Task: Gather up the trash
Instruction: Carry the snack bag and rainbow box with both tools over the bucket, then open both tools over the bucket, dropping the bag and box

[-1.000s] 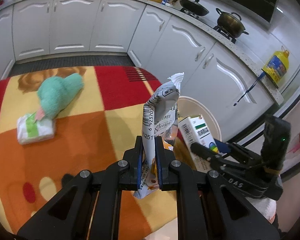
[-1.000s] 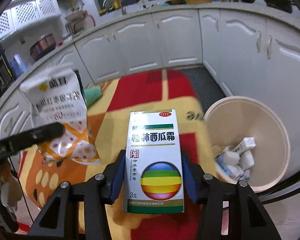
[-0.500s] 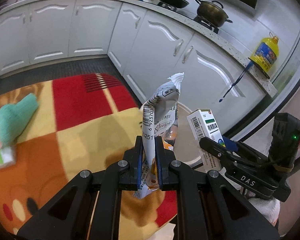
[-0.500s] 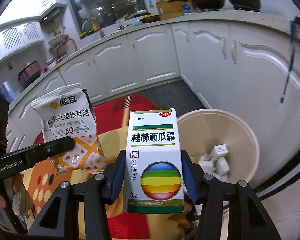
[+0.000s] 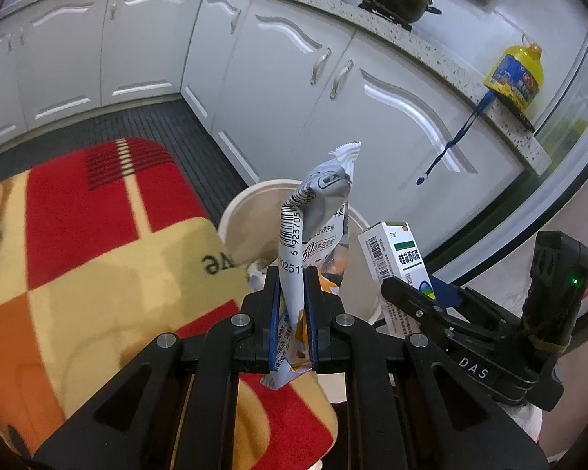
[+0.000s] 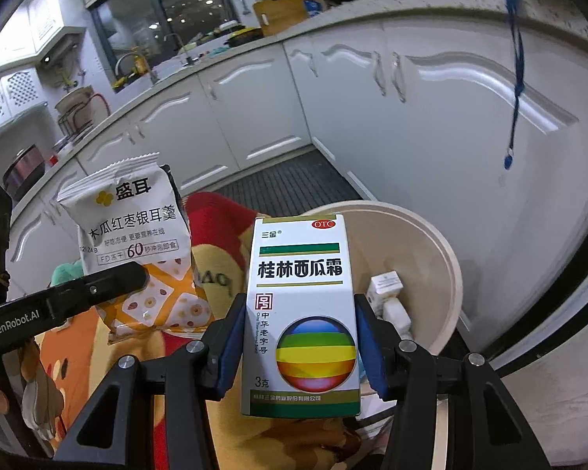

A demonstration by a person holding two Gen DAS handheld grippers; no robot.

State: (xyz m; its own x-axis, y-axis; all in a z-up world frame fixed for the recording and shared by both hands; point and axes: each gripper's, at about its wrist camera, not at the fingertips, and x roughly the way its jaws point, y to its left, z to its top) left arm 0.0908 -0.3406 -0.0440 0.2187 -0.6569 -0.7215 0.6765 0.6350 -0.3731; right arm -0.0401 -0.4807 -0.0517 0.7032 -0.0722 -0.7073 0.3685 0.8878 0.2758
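White med box (image 6: 302,313) w/ rainbow ball; red/orange/yellow checked cloth (image 5: 98,274).

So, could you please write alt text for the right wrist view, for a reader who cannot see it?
The right gripper clamps an upright white medicine box near a beige trash bin that already holds small white boxes. At left, the left gripper holds a white and orange snack packet over a colourful rug.

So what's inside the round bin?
Inside the round bin you can see a few small white boxes lying near the bottom. The medicine box held in the right claw covers the bin's left part, so anything there is hidden.
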